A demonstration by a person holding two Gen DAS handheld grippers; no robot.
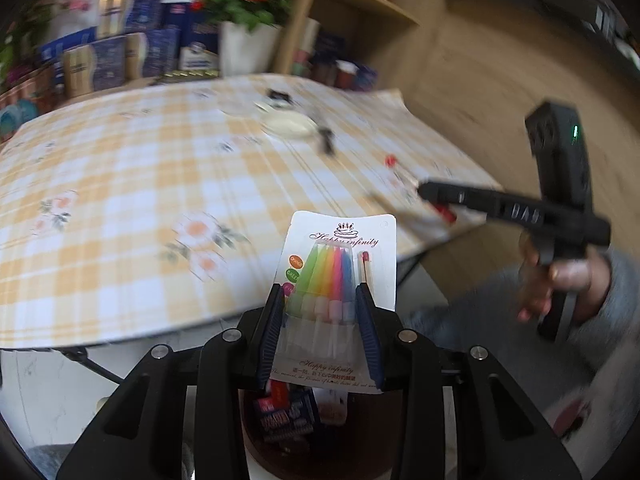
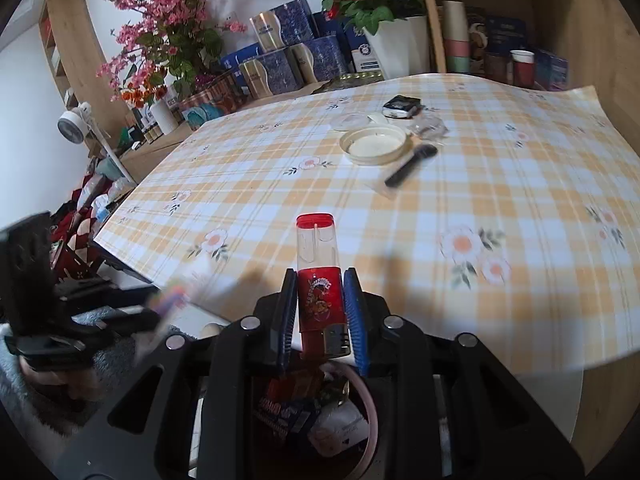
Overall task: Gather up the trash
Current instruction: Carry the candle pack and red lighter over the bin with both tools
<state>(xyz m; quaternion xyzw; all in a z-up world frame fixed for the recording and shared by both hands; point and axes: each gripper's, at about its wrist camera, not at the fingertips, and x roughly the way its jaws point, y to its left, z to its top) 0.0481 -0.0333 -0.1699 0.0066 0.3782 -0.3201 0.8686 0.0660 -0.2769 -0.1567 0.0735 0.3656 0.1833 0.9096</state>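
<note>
My left gripper [image 1: 320, 300] is shut on a white card pack of coloured birthday candles [image 1: 340, 264] and holds it over a round bin [image 1: 260, 452] with wrappers inside. My right gripper [image 2: 320, 280] is shut on a red lighter [image 2: 320, 276] with a clear top, also held above the bin [image 2: 370, 408], off the table's near edge. The right gripper also shows in the left wrist view [image 1: 436, 196], to the right. On the checked tablecloth [image 2: 440, 200] lie a cream lid [image 2: 374, 145], a black comb in a clear sleeve [image 2: 408, 166], a black box [image 2: 401, 106] and clear wrapping [image 2: 430, 126].
Behind the table stand blue tins [image 2: 296, 60], a white pot of red roses [image 2: 396, 44], pink flowers [image 2: 168, 20] and paper cups [image 2: 522, 66] on wooden shelves. A small white fan [image 2: 74, 126] stands at the left. The left gripper [image 2: 48, 320] shows blurred at lower left.
</note>
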